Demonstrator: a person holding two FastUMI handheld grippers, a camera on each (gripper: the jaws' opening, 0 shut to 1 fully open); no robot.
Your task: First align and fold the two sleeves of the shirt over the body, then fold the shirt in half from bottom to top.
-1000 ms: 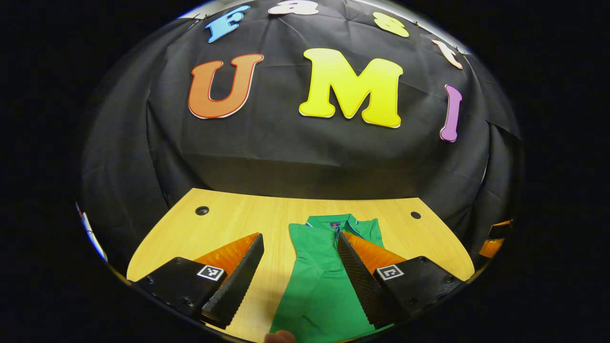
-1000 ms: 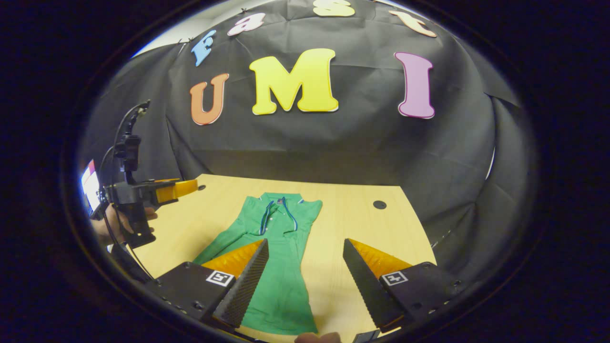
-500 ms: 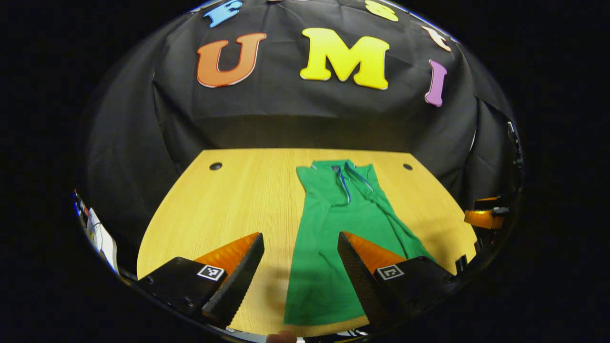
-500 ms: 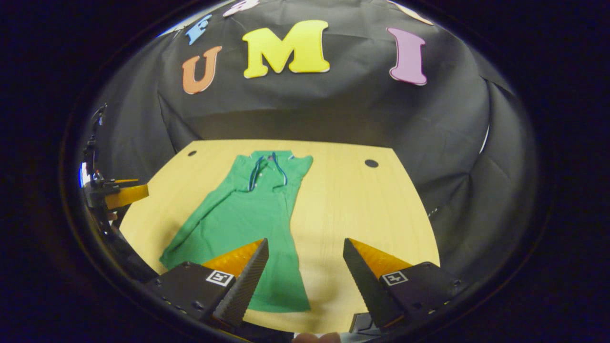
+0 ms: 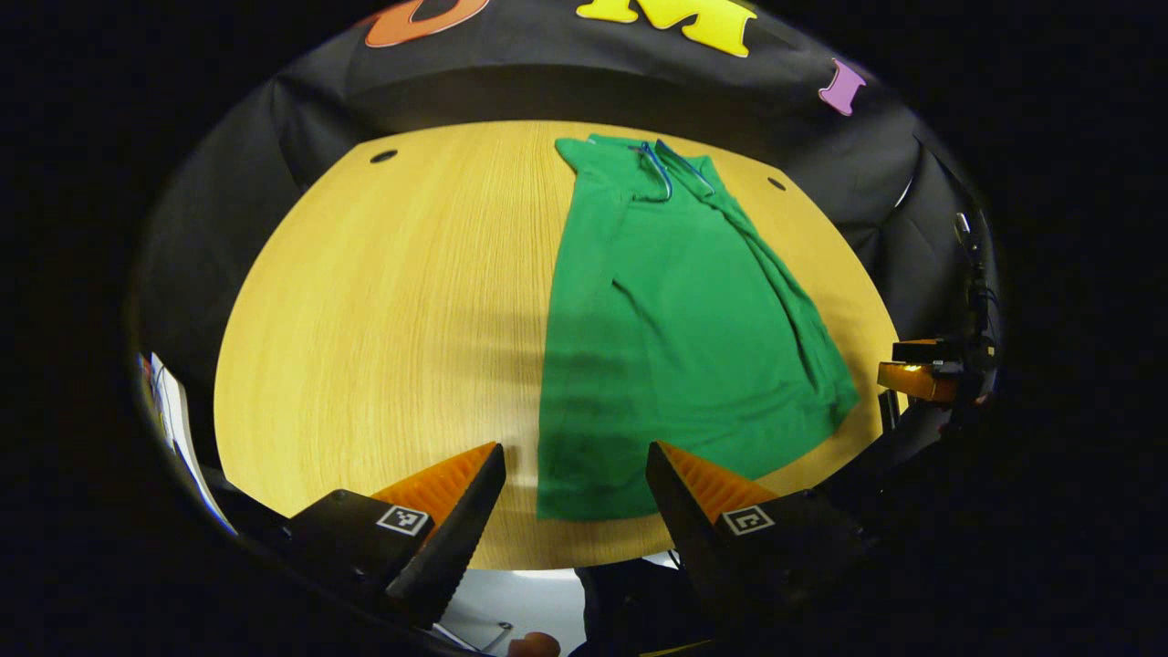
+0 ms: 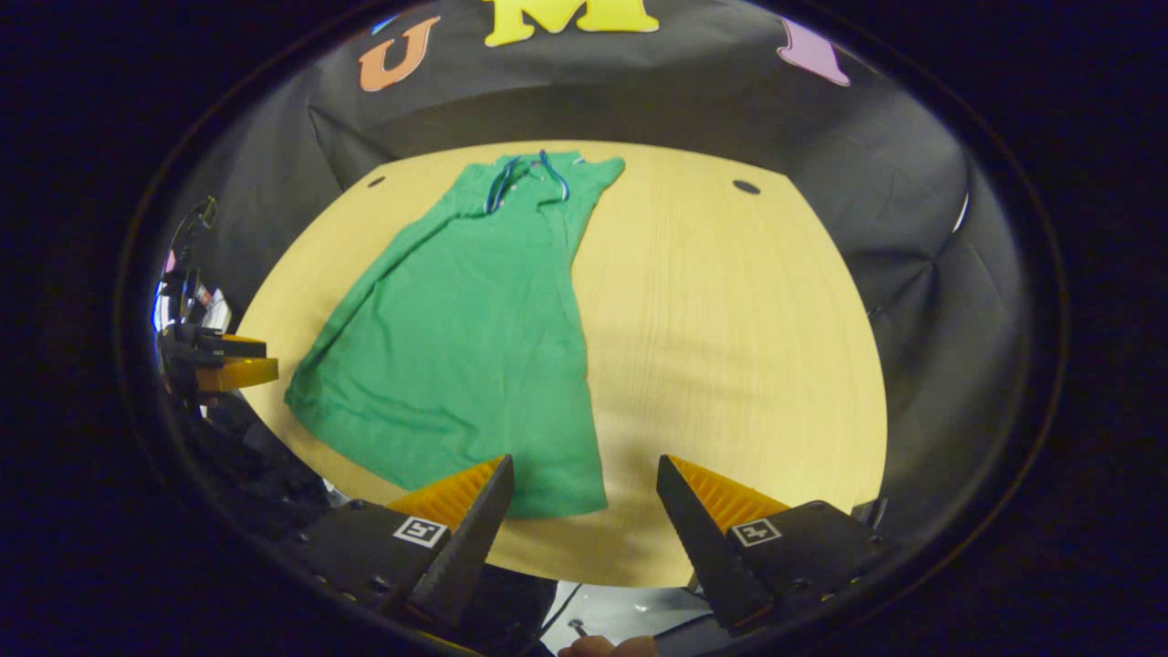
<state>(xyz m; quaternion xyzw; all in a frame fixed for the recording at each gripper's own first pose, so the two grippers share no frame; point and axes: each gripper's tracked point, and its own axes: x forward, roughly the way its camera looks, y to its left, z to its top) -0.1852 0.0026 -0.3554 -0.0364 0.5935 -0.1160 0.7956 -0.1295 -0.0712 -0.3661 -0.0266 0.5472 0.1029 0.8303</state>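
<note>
A green polo shirt (image 5: 675, 319) (image 6: 465, 328) lies flat on the wooden table (image 5: 392, 310) (image 6: 730, 328). Its blue-trimmed collar is at the far end, its hem is by the near edge, and its sides are folded in. My left gripper (image 5: 574, 449) hangs open above the hem's left corner, with nothing between its fingers. My right gripper (image 6: 584, 461) is open above the hem's right corner and is also empty. In the left gripper view, the right gripper (image 5: 917, 376) sits off the table's right edge. In the right gripper view, the left gripper (image 6: 226, 363) sits off the table's left edge.
Two round cable holes (image 5: 383, 156) (image 5: 776, 183) mark the table's far corners. Black cloth walls close in the back and sides. The table's rounded front edge lies just under both grippers, with pale floor (image 5: 538, 598) below it.
Both grippers have drawn back toward the table's front edge and tilted downward, so the whole shirt now shows. Both stayed open and the shirt has not moved.
</note>
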